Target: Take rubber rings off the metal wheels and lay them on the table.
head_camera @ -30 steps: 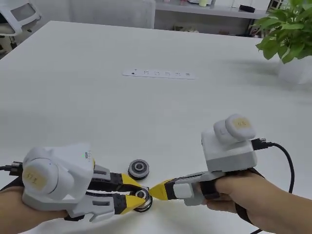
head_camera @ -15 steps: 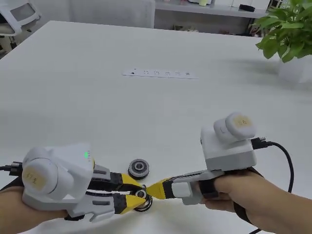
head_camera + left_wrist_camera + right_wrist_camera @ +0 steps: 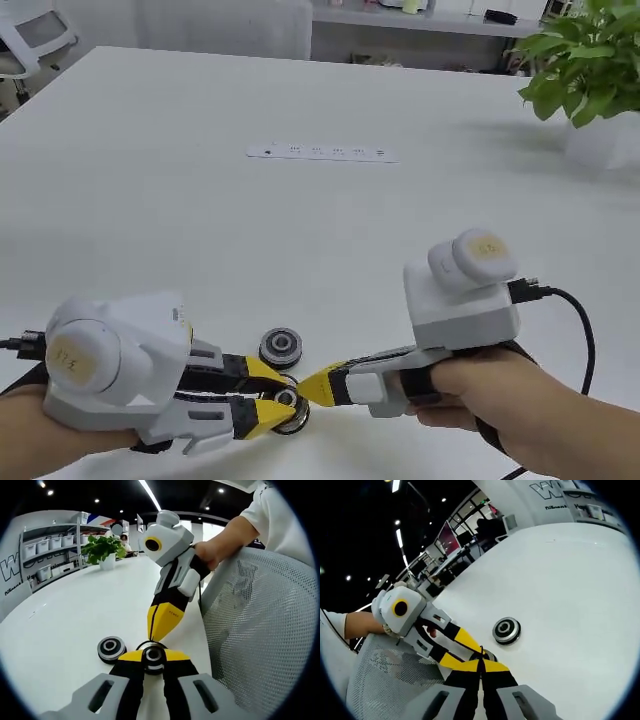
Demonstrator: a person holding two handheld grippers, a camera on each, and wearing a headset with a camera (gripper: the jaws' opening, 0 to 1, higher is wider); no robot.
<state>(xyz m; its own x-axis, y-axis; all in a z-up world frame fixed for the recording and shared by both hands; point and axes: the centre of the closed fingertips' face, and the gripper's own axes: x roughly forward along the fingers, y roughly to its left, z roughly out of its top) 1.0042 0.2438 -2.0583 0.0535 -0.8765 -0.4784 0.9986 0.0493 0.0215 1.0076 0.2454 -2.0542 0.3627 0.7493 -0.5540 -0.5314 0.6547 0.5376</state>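
Mid-peel by desk's (image 3: 300, 230) near edge: left gripper (image 3: 284, 404) clamped on wheel (image 3: 154, 657), right gripper (image 3: 312, 386) pinching its rubber ring (image 3: 144, 644) (jaws shut); next, steady outward pull.

On my feed both tongs wear the same scheme: the left tongs (image 3: 285, 396) and right tongs (image 3: 308, 389) have white housings, black arms and yellow tips. The held wheel (image 3: 153, 658) is silver with a dark centre, with a thin black rubber ring (image 3: 142, 644) at its edge. The loose wheel (image 3: 281, 346) is black-rimmed around silver. I see a plain white desk (image 3: 200, 200), a white power strip (image 3: 322, 153), a green plant (image 3: 578, 60) and a black cable (image 3: 590, 345).
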